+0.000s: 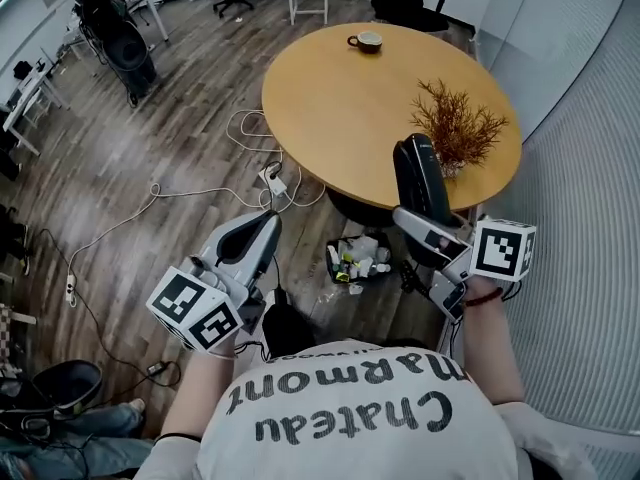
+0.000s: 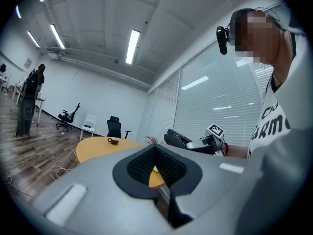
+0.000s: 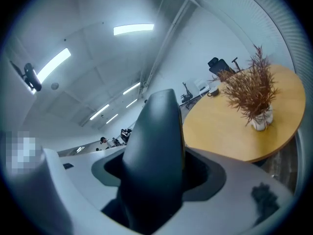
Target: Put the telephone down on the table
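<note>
A black telephone handset (image 1: 417, 174) stands up out of my right gripper (image 1: 428, 230), which is shut on its lower end; it hangs at the near edge of the round wooden table (image 1: 340, 98). In the right gripper view the telephone handset (image 3: 154, 151) fills the middle, with the round wooden table (image 3: 230, 131) to its right. My left gripper (image 1: 252, 240) is held low over the floor, left of the table, its jaws closed with nothing between them. The left gripper view shows its black pads (image 2: 156, 168) pressed together.
A dried plant in a small pot (image 1: 455, 128) stands on the table's near right edge, close to the telephone. A cup on a saucer (image 1: 366, 40) sits at the far edge. Cables and a power strip (image 1: 270, 178) lie on the floor, with a waste bin (image 1: 357, 260) under the table.
</note>
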### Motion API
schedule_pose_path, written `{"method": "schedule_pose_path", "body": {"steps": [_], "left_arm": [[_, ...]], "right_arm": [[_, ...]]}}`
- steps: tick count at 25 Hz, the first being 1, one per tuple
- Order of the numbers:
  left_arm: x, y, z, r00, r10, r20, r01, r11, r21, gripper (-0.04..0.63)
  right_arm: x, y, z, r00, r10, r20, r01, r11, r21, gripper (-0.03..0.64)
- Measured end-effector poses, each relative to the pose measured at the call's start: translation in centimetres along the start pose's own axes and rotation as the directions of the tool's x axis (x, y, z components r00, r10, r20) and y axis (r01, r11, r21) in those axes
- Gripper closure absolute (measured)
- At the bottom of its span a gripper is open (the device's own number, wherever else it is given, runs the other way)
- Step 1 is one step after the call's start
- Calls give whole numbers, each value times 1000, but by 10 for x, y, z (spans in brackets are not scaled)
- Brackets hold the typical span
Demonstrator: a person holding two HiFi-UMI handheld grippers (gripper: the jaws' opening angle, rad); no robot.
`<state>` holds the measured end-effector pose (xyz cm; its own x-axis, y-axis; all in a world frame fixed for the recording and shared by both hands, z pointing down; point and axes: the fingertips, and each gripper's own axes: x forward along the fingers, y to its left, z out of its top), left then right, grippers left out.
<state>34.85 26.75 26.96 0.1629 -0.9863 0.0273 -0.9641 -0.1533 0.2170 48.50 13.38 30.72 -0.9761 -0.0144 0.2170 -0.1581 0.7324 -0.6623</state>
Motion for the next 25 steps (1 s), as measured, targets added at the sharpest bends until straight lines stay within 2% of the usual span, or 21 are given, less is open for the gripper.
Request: {"method": "schedule_pose_path", "body": {"steps": [4,9,17,21,25], "left_arm": [[11,34,1,999,-34,1,34,999,-9,588],[26,102,23,995,-103,-8,103,995,-1,588],[27,211,63,991,-133,-2,133,991,12,588],[18,261,79,991,-136,-21,136,991,11,588],[17,296,82,990,-138,-16,138,990,0,588]], "right_arm": [[30,-17,9,998,-56,7,56,998,19,284],[89,-15,32,993,-111,43,112,994,-13,284],[192,-3,67,988,-135,80,136,991,-17,284],[241,17,87,988,-108,112,112,993,-33,284],[274,9,86,986,-126,105,127,992,-8,284]]}}
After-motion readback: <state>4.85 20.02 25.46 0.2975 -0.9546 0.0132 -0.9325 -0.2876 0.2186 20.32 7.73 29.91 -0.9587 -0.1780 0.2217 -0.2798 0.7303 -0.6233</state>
